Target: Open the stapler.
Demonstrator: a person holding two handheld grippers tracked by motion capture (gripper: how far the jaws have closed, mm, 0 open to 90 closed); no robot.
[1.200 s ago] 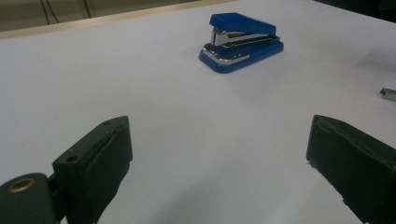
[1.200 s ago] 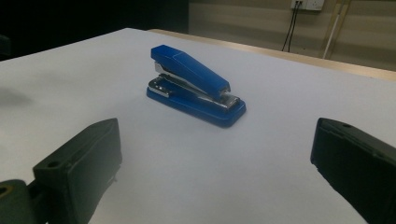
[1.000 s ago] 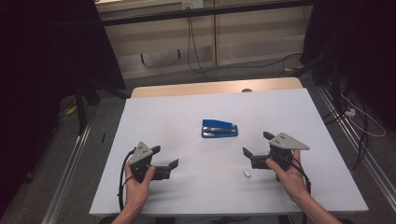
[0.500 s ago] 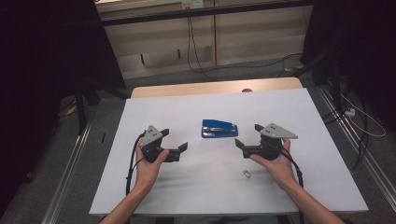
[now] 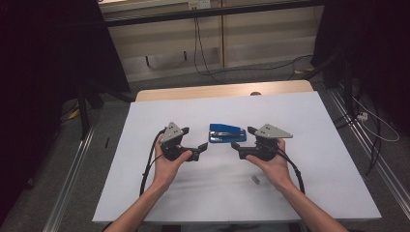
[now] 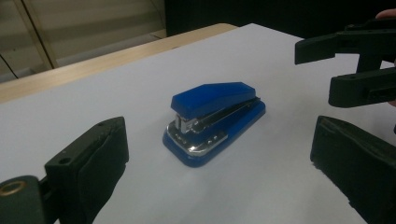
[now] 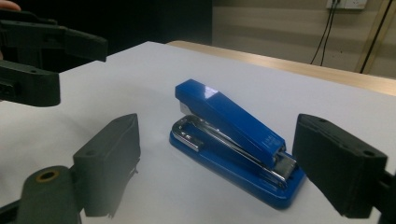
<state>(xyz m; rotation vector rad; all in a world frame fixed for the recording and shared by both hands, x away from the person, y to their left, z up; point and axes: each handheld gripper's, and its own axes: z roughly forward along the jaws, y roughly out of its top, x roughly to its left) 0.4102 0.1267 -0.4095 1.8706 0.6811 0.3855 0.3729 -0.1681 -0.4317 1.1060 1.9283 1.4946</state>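
A blue stapler (image 5: 227,133) lies flat on the white sheet (image 5: 309,121) covering the table, just above the centre of the high view, with the left gripper (image 5: 197,142) at its 8 o'clock and the right gripper (image 5: 242,137) at its 4 o'clock, both close to it but not touching. The left gripper's jaws stand wide apart with nothing between them; in its own view the stapler (image 6: 214,119) sits ahead of them, well short of the pads. The right gripper's jaws have just been closing a little, yet they remain wide and hold nothing, the stapler (image 7: 236,142) lying ahead and between them. To take it well, I would judge that one gripper should pin the base near the hinge end while the other comes square to the long sides, pads level with the body rather than the sloped top arm, so it does not skid on the smooth sheet. A small pale object (image 5: 256,180) lies near the right hand (image 5: 270,166) at 5 o'clock from the stapler, too small to identify. Whether the stapler is loaded cannot be seen, and the far table edge falls into shadow.
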